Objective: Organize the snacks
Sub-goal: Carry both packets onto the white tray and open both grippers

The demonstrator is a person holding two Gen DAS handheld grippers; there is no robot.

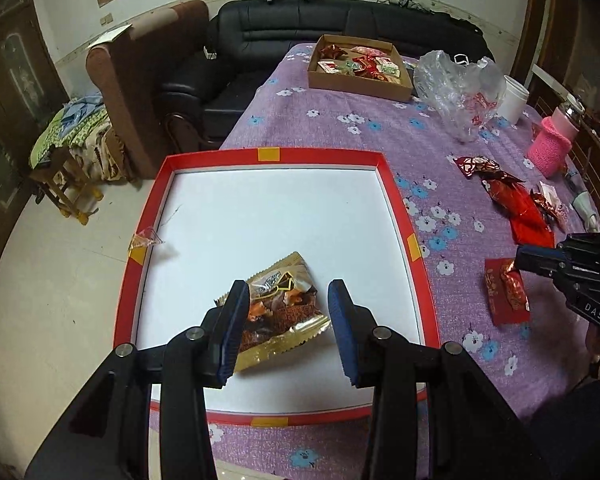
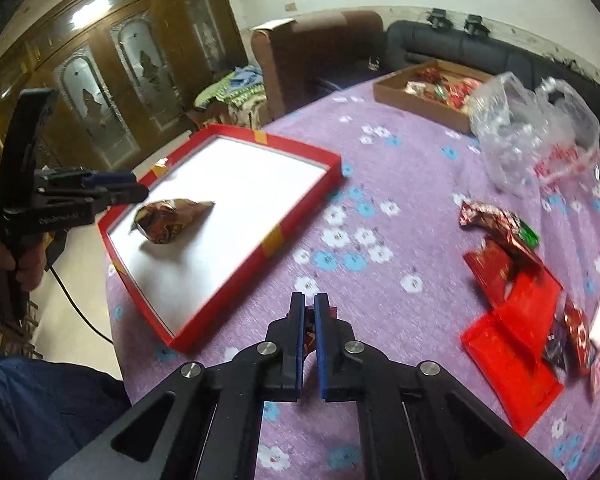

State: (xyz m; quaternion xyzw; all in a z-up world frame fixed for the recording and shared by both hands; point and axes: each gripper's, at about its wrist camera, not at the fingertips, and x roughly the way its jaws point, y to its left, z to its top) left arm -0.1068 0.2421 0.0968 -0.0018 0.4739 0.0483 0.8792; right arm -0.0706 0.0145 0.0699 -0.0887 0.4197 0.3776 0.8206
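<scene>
A red-rimmed box lid with a white floor (image 1: 274, 154) lies on the purple flowered cloth; it also shows in the right wrist view (image 2: 300, 210). A gold and brown snack packet (image 1: 284, 308) lies inside it, also in the right wrist view (image 2: 168, 220). My left gripper (image 1: 286, 296) is open just above the packet, fingers to either side, not gripping. My right gripper (image 2: 308, 312) is shut on a small red wrapped candy (image 2: 310, 330), held above the cloth; in the left wrist view the candy (image 1: 514, 286) sits at its tip over a red envelope (image 1: 500, 300).
Loose red snack packets (image 1: 512, 196) and red envelopes (image 2: 512, 336) lie on the cloth at the right. A brown cardboard tray of snacks (image 1: 360, 84), a clear plastic bag (image 1: 456, 88), a white cup (image 1: 514, 98) and a pink-sleeved bottle (image 1: 552, 144) stand farther back.
</scene>
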